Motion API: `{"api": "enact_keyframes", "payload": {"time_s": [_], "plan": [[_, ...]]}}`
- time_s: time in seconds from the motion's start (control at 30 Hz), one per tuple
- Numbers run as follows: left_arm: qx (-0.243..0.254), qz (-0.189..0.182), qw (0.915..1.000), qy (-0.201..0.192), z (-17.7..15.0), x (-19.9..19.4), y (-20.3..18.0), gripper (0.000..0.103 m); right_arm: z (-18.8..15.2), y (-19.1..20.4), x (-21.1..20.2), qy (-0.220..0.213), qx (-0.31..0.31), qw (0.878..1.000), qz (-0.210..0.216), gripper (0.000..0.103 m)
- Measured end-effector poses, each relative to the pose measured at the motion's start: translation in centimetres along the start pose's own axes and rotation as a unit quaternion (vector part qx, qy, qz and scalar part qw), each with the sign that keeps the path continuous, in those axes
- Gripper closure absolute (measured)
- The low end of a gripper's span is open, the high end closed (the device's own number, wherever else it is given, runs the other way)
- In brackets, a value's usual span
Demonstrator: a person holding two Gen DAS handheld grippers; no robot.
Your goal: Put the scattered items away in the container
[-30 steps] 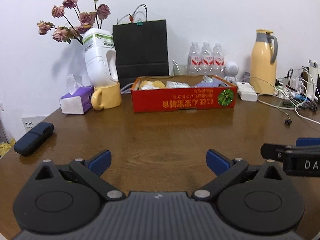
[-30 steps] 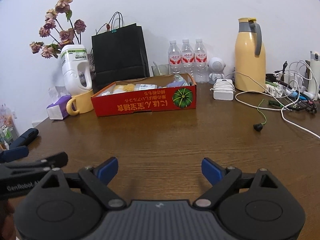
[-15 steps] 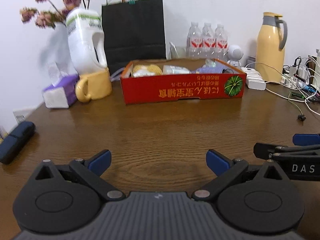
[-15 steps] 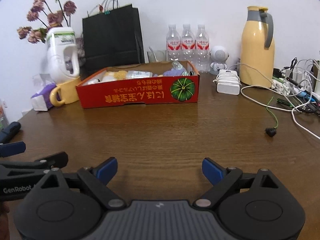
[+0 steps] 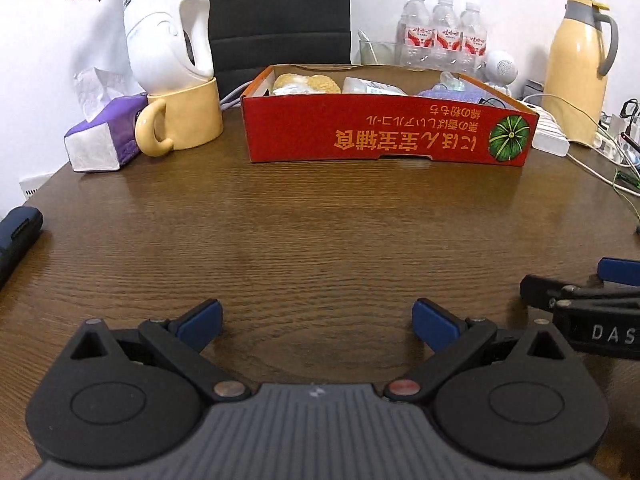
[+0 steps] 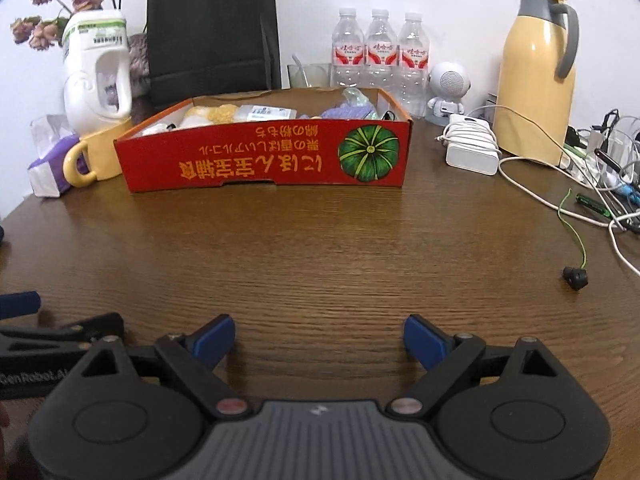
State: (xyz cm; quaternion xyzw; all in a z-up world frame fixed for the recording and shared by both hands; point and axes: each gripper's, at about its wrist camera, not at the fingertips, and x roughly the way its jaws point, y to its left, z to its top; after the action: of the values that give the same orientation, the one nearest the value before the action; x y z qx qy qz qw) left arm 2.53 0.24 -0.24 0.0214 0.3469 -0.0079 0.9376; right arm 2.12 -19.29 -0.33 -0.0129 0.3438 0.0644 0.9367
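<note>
Red cardboard box (image 5: pixel 384 128), printed with orange characters and a green pumpkin, sits at the far side of the brown wooden table (image 5: pixel 320 240) in the left wrist view. Inside it lie a yellow bagged snack (image 5: pixel 306 83), a pale packet (image 5: pixel 372 86) and a purple item (image 5: pixel 452 94). The left gripper (image 5: pixel 316 318) hangs low over bare wood with its blue-tipped fingers (image 5: pixel 200 318) spread wide and nothing between them. To the left of the box stands a yellow mug (image 5: pixel 180 120) with a white detergent jug (image 5: pixel 168 28) resting in it, and a purple tissue pack (image 5: pixel 106 132) lies just beside the mug. A black paper bag (image 5: pixel 280 12) stands behind the box, with three water bottles (image 5: pixel 442 38) and a yellow thermos jug (image 5: pixel 580 68) to the right. A dark blue case (image 5: pixel 16 232) lies at the left edge of the table. The other gripper shows at the right edge.

From the right wrist view, the right gripper (image 6: pixel 319 338) is also spread wide and empty above the table, well short of the box (image 6: pixel 264 156). A small white robot-shaped speaker (image 6: pixel 448 92) and a white charger with wound cable (image 6: pixel 474 144) sit between the box and the thermos (image 6: pixel 536 76). Loose cables (image 6: pixel 600 184) trail across the right side, and a black earbud on a thin green wire (image 6: pixel 576 278) lies apart on the wood. The left gripper's arm enters at the lower left edge.
</note>
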Motion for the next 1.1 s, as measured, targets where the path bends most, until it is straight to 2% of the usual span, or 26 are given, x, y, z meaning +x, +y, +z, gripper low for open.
{"api": "enact_keyframes", "payload": {"time_s": [0.2,1.1], "plan": [[-0.008,0.002,1.0,-0.005,-0.17,-0.06,-0.06,0.0,-0.22,0.16,0.33,-0.002,-0.007,1.0,-0.006,0.0],[-0.007,-0.007,0.9999,-0.005,-0.25,-0.23,-0.21,0.0,-0.54,-0.12,-0.06,-0.001,0.002,1.0,-0.01,0.0]]}}
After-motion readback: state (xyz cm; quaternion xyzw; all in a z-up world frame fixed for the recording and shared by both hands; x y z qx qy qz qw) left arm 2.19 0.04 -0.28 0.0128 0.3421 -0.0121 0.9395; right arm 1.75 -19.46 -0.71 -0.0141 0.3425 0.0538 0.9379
